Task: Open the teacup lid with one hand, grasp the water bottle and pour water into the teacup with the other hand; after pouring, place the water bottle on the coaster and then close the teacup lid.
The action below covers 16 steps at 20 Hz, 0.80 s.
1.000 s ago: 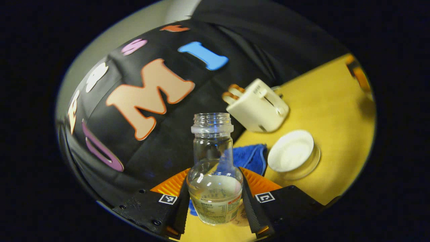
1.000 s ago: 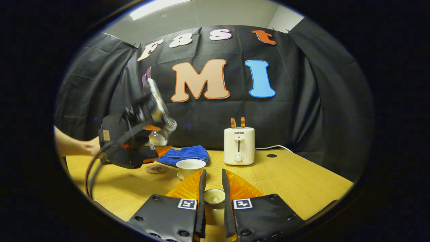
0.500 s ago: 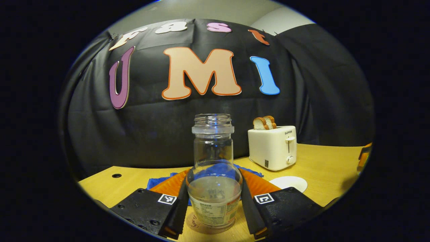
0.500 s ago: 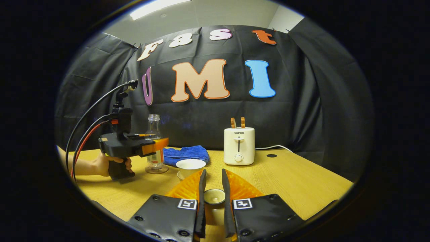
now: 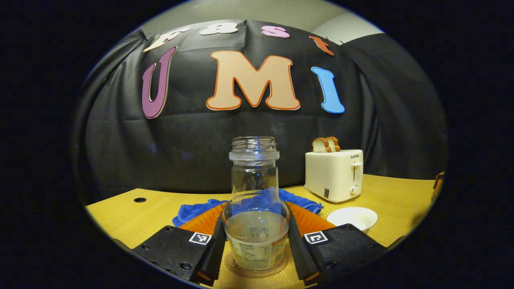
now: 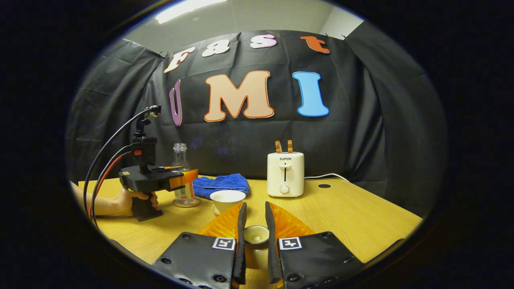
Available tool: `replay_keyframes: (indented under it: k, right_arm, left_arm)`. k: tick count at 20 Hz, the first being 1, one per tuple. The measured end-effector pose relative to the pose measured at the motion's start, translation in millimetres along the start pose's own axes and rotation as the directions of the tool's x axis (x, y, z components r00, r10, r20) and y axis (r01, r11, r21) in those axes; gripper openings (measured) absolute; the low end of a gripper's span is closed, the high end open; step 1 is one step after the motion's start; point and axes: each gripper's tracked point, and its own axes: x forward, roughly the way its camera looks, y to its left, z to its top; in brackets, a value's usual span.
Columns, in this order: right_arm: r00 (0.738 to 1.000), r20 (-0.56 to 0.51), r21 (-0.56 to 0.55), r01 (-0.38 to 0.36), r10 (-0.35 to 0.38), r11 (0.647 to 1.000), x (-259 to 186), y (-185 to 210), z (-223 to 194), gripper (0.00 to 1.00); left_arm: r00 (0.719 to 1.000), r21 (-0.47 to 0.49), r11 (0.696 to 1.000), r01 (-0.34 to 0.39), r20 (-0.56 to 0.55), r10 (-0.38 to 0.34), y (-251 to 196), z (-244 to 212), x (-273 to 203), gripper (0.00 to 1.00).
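Bottle's back upright now, a second ago the left tool (image 5: 255,245) had it tipped way over above the teacup, and now the water bottle (image 5: 255,208) stands on the round coaster (image 5: 257,269) on the table (image 5: 132,212), with the left tool's fingers close against both its sides, so it looks gripped, though I can't really tell how hard they press. Most of the coaster is hidden under the bottle and the fingers, just its front edge peeks out. In the right gripper view the left tool (image 6: 188,176) sits level with a hand (image 6: 130,200) wrapped round its grip low by the table, and the arm is cut off at the edge. Open teacup (image 6: 227,198) stands on its saucer just right of the bottle, in front of the blue cloth (image 6: 220,184); can't see the water level from here. Right tool (image 6: 255,241) hasn't budged, fingers nearly together around the small teacup lid (image 6: 256,235), only its top knob visible between them. Toaster (image 6: 285,174) sits further back
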Motion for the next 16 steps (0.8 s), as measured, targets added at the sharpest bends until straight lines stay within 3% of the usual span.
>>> replay_keyframes:
  k: [7, 10, 13, 14, 16]
  right_arm:
    - [0.999, -0.004, 0.001, -0.051, 0.051, 0.999, 18, 24, -3, 0.25]
    - [0.999, -0.004, 0.001, -0.04, 0.04, 0.999, 23, 23, -3, 0.25]
    - [0.999, -0.004, 0.002, -0.04, 0.04, 0.999, 23, 24, -3, 0.25]
    - [0.999, -0.004, 0.001, -0.04, 0.04, 0.999, 23, 24, -3, 0.25]
    - [0.999, -0.004, 0.002, -0.04, 0.04, 0.999, 22, 24, -3, 0.25]
  left_arm:
    - [0.999, -0.028, 1.0, -0.014, -0.03, 0.013, 6, -8, 0, 0.72]
    - [0.999, -0.02, 1.0, -0.017, -0.041, 0.016, 6, -9, 1, 0.74]
    - [0.999, -0.019, 1.0, -0.024, -0.041, 0.023, 9, -4, -5, 0.86]
    - [0.999, -0.02, 0.999, -0.026, -0.039, 0.025, 9, -8, 0, 0.97]
    - [0.999, -0.021, 0.999, -0.025, -0.04, 0.024, 8, -8, -1, 0.94]
